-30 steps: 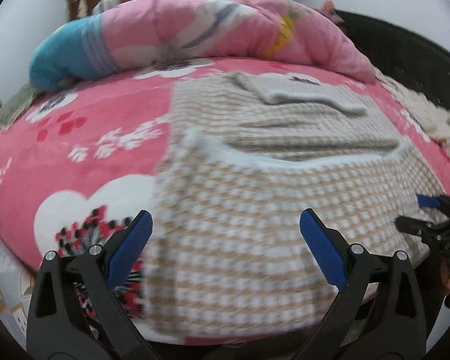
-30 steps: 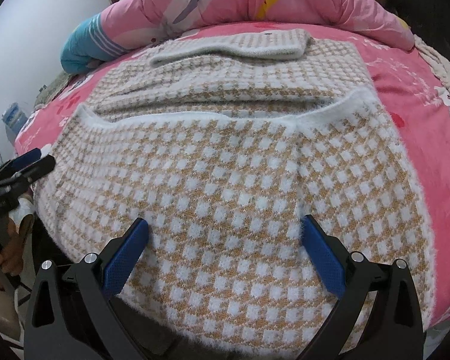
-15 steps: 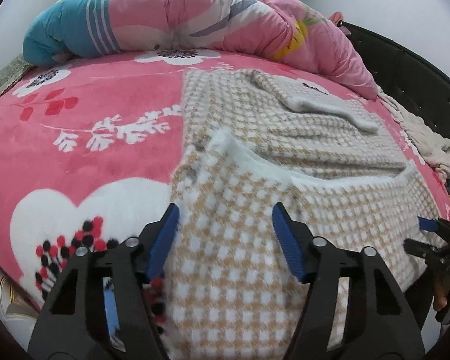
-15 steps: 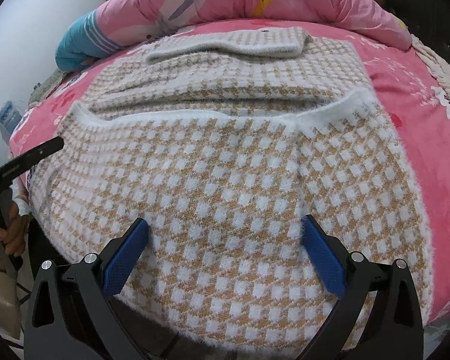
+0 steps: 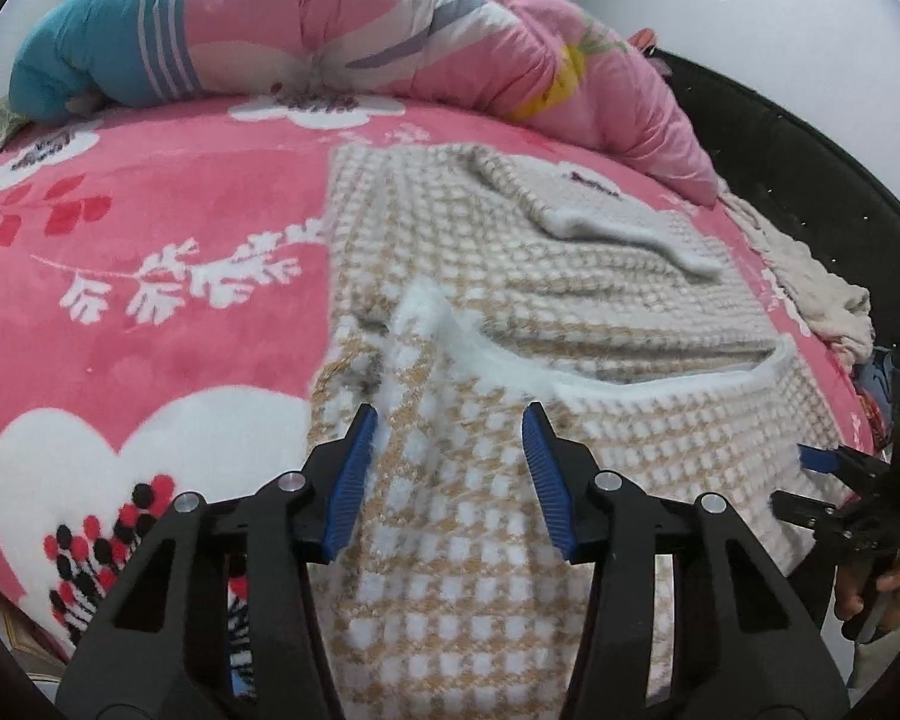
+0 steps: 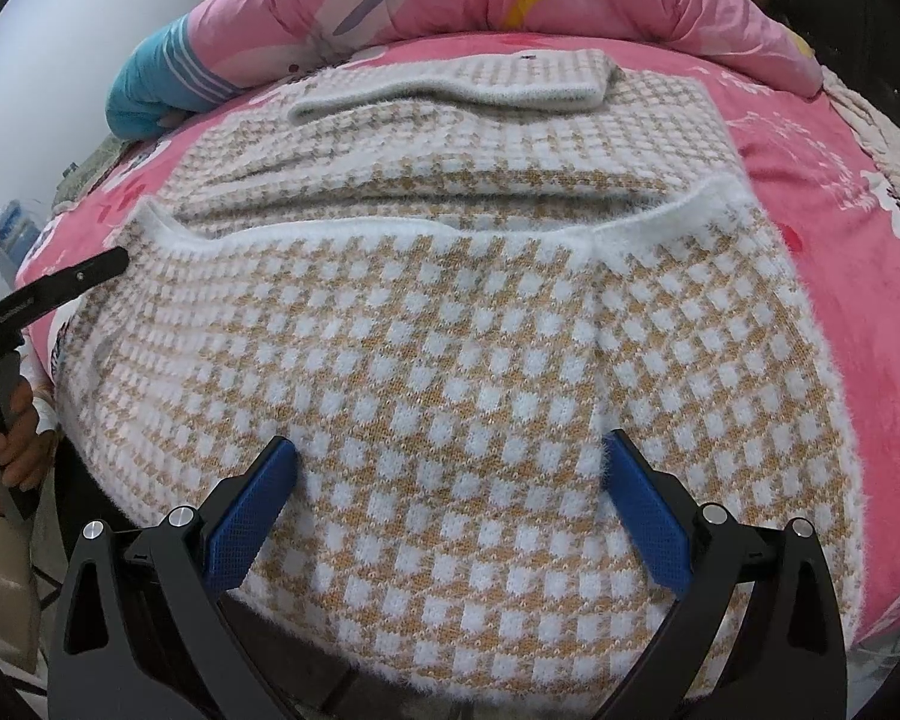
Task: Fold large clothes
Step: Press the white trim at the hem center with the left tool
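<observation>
What moved: our left gripper (image 5: 450, 468) has pushed in over the sweater's near-left corner since a second ago, and its jaws have narrowed a good bit; our right gripper (image 6: 450, 510) has barely budged.
Left gripper: blue pads (image 5: 348, 480) are partway closed but still apart, straddling a raised ridge of knit. We can't tell if the pads actually touch the fabric yet.
Right gripper: jaws spread wide, hovering low over the near hem on the right side, nothing pinched. In the left view it shows at the far right edge (image 5: 810, 480), also apart.
Sweater: the tan-and-white checked sweater (image 6: 450, 330) lies flat on the bed, near edge draping over the mattress side. The fluffy white neckline trim (image 6: 390, 228) runs across the middle, and a sleeve (image 6: 450, 87) is folded across the far end.
Bunching: by the left gripper the trim corner (image 5: 426, 312) is poked up and the knit is rumpled there.
Bed: pink floral blanket (image 5: 150, 240) under everything, with a rolled pink-and-blue quilt (image 5: 330, 30) along the far side.
Other stuff: a cream cloth (image 5: 810, 282) heaped at the right edge of the bed, well apart from the sweater.
</observation>
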Demonstrator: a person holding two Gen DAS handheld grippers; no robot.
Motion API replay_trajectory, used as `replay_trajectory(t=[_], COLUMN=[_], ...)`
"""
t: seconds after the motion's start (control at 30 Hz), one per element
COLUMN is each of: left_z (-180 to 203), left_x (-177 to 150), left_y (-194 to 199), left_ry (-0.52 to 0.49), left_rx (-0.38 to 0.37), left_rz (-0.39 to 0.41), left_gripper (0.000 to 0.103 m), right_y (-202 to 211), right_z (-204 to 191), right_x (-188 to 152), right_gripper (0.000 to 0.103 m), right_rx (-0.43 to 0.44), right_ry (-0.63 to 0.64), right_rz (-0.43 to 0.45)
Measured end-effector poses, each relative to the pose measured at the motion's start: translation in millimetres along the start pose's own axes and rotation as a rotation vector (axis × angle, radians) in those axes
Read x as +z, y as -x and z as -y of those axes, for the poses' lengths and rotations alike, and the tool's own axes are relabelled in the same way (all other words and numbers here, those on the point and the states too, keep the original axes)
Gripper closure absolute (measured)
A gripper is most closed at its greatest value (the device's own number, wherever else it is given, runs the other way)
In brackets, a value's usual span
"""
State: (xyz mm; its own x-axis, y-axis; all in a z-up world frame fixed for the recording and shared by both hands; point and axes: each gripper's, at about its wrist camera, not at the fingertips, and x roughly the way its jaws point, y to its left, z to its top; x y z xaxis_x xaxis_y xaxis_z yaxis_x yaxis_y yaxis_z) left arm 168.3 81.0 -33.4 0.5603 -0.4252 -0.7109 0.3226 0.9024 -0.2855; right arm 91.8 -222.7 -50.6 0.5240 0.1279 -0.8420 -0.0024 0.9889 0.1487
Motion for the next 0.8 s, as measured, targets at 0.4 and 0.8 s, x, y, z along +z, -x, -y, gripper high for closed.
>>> replay_trajectory(t=[0.4, 0.8], left_z=[-13.6, 21.6], left_x=[17.1, 3.2], left_y=[-26.3, -27.6], left_ry=[0.09, -0.091], left_rx=[-0.13, 0.078], left_rz=[-0.101, -0.148], left_gripper=[0.055, 0.058], right_y=[-0.5, 2.9], right_z=[0.2, 0.4], right_x=[0.4, -5.3], right_gripper=[0.006, 0.006], right_rx=[0.0, 0.001], right_ry=[-0.004, -0.012], right_rz=[0.004, 0.015])
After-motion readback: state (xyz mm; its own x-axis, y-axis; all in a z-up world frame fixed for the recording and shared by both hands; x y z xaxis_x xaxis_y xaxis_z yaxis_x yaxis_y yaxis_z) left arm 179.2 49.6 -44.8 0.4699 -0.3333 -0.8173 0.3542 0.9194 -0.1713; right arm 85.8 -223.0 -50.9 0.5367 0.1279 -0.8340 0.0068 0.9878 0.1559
